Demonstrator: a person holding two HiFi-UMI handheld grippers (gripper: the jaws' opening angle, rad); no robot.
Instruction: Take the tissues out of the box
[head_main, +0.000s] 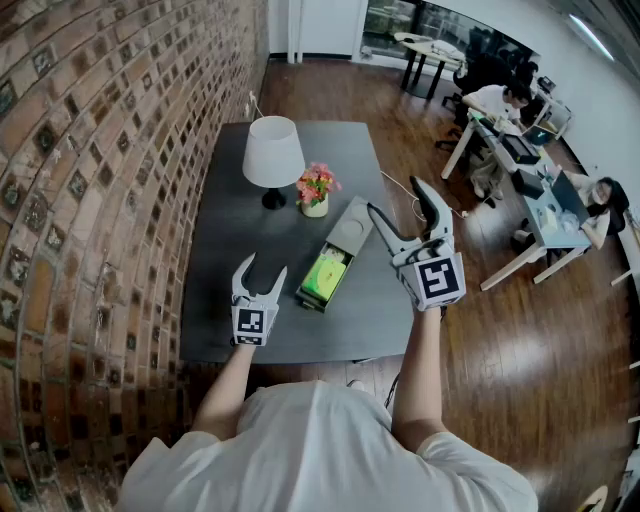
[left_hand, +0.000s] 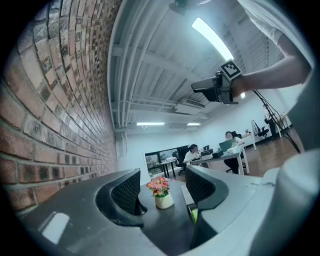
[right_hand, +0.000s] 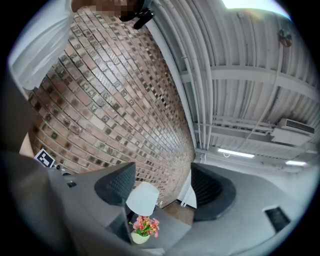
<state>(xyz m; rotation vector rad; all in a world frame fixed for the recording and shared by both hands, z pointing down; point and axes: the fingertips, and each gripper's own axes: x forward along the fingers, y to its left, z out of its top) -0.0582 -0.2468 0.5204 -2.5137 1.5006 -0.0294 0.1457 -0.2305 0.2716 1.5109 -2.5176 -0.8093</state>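
Left gripper (head_main: 263, 268) and right gripper (head_main: 395, 195): jaws apart, empty. The tissue box (head_main: 338, 255) lies ahead between them on the tabletop (head_main: 220, 250), untouched. Judged poised for approach.

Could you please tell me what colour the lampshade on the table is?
The lampshade is white; it shows best in the head view.

Dark grey worktop (head_main: 215, 250) set vs. brick wall (head_main: 110, 150). Carried on it: white lamp (head_main: 273, 152), flower pot (head_main: 315, 205) just beside, tissue box (head_main: 336, 256) nr centre.
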